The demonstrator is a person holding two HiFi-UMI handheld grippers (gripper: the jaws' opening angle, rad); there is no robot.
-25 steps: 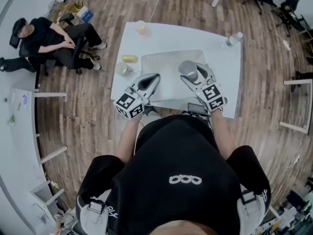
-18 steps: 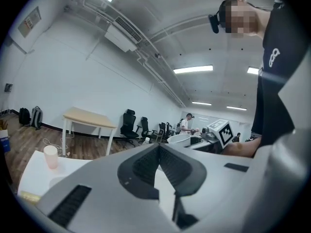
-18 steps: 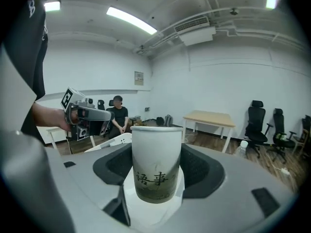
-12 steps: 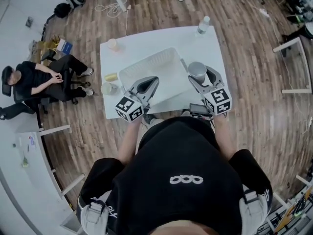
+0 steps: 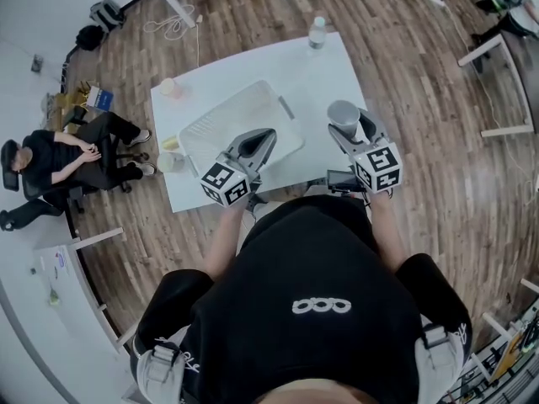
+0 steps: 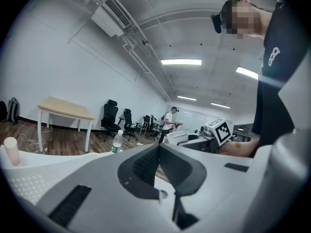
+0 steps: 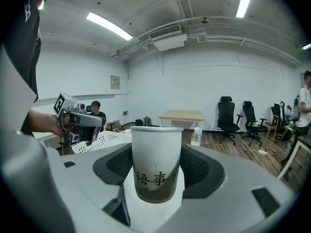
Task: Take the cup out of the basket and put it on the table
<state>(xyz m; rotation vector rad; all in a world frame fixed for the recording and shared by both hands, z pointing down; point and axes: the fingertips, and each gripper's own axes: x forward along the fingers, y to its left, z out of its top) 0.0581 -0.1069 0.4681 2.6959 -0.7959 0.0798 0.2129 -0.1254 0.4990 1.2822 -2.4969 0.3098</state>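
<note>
A white paper cup point(image 7: 156, 168) with dark characters and a grey-green band stands upright between the jaws of my right gripper point(image 7: 156, 178), which is shut on it. In the head view the cup point(image 5: 343, 114) is held above the right part of the white table point(image 5: 330, 72), to the right of the white mesh basket point(image 5: 240, 124). My left gripper point(image 5: 253, 144) hovers over the basket's near edge. In the left gripper view its jaws point(image 6: 158, 154) are shut with nothing between them.
A water bottle point(image 5: 317, 30) stands at the table's far right corner and a pale pink cup point(image 5: 168, 87) at the far left. Two small items point(image 5: 171, 151) sit by the left edge. A person sits on a chair point(image 5: 63, 154) to the left, on the wooden floor.
My right gripper has carried the cup rightward, from over the basket to beside it over the table. The head view has swung round. The left gripper stays shut near the basket's near edge.
</note>
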